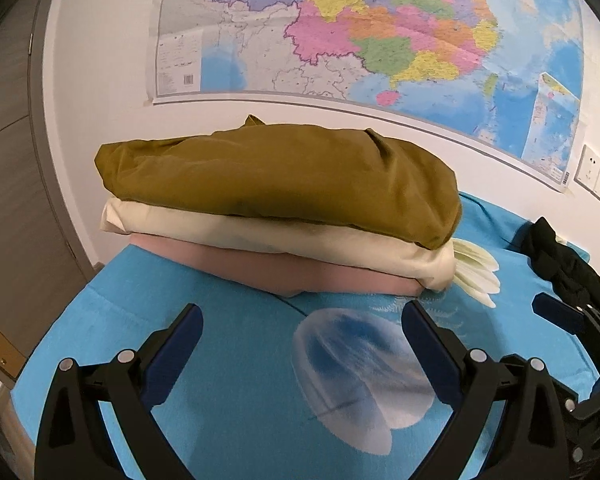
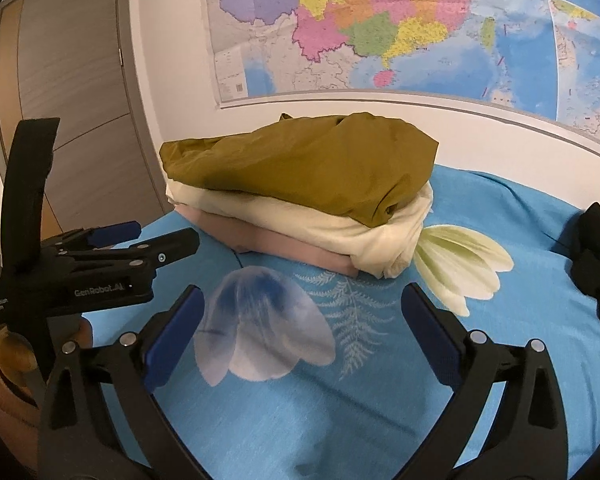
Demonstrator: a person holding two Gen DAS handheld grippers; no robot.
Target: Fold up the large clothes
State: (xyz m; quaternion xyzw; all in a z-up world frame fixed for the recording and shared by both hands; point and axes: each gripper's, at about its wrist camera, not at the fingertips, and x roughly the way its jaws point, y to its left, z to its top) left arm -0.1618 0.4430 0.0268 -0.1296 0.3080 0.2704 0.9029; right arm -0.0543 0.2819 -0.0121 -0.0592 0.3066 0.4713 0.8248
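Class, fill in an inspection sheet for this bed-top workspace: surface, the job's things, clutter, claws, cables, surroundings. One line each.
Surface: blue bedspread with flower and fern print.
Job's things: folded stack by the wall, olive garment on top, cream garment under it, pink garment at the bottom; black garment lies loose, unfolded, to the right.
Clutter: nothing seen.
Claws: left claw open, nothing between its jaws; right claw open, nothing between its jaws.
Cables: nothing seen.
Surroundings: wall map, wall sockets, wooden door.
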